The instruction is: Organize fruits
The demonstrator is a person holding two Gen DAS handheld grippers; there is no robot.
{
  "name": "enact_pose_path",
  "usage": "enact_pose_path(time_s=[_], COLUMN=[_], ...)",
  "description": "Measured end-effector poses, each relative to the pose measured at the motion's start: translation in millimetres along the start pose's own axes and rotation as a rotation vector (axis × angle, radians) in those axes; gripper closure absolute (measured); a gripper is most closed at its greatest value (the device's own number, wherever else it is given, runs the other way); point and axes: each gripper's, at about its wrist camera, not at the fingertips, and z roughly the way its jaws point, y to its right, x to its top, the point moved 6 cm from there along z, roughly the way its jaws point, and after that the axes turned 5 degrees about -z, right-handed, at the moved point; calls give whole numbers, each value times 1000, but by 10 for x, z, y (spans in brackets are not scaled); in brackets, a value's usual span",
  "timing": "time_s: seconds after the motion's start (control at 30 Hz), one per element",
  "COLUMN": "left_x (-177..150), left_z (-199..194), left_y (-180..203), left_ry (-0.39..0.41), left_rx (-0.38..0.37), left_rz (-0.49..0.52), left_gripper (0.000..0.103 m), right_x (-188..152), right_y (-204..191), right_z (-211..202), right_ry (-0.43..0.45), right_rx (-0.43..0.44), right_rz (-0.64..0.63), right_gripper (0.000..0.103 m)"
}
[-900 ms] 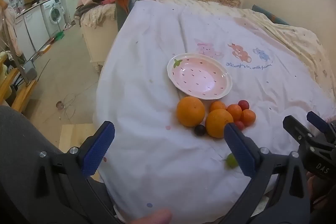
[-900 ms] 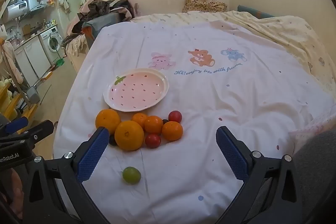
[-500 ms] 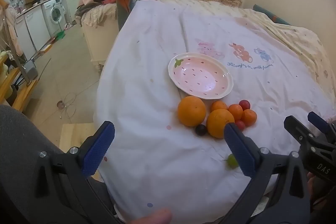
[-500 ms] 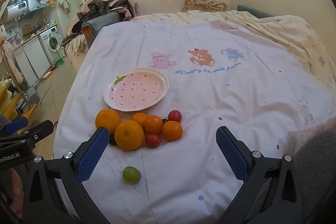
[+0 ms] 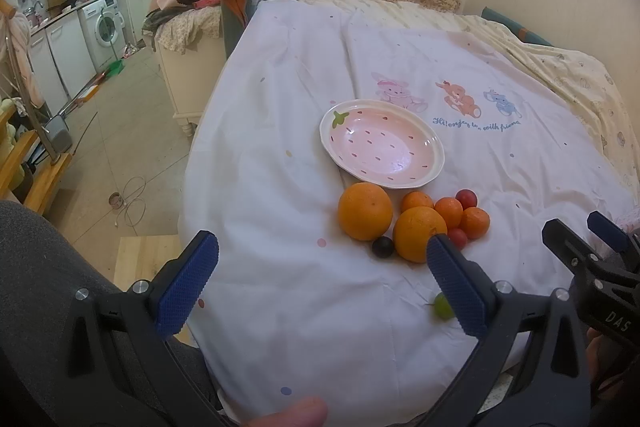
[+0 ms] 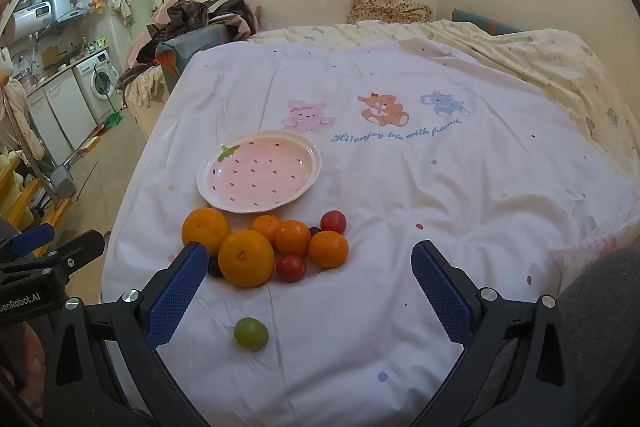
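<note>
Nearest the cameras, the left hand-held gripper (image 5: 322, 281) and the right hand-held gripper (image 6: 310, 289) are both hanging released, jaws spread wide, gripping nothing and touching nothing; black bodies seen at the frame edges are showing the lettering "DAS" in the left wrist view and "enRobot.AI" in the right wrist view. Just beyond the blue pads, a green grape (image 6: 251, 333) is lying alone on the white bedsheet (image 6: 400, 187); farther on, the fruits are sitting bunched together on the sheet, two large oranges (image 6: 246, 257), three smaller mandarins (image 6: 328, 249), two red fruits (image 6: 291, 267) and a dark plum (image 5: 383, 247) tucked between the oranges. Behind the cluster, just beside it, a pink strawberry-patterned plate (image 6: 260, 171) is resting with nothing on it; beyond that, the sheet is showing three cartoon animals above the script "Hi! enjoy life with friends". Far left, a washing machine (image 6: 98, 83) is standing in the kitchen.
</note>
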Motion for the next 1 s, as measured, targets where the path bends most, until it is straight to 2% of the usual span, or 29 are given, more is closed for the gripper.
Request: enact_pose_path(time_s=[1.0], left_x=[4], left_z=[-2], left_y=[14], left_ry=[-1], left_rx=[2], left_rz=[1], left_gripper=[0], right_x=[-12], right_y=[-19], right_z=[35], right_ry=[-5], right_rx=[-1], right_rz=[-1], right_gripper=[0])
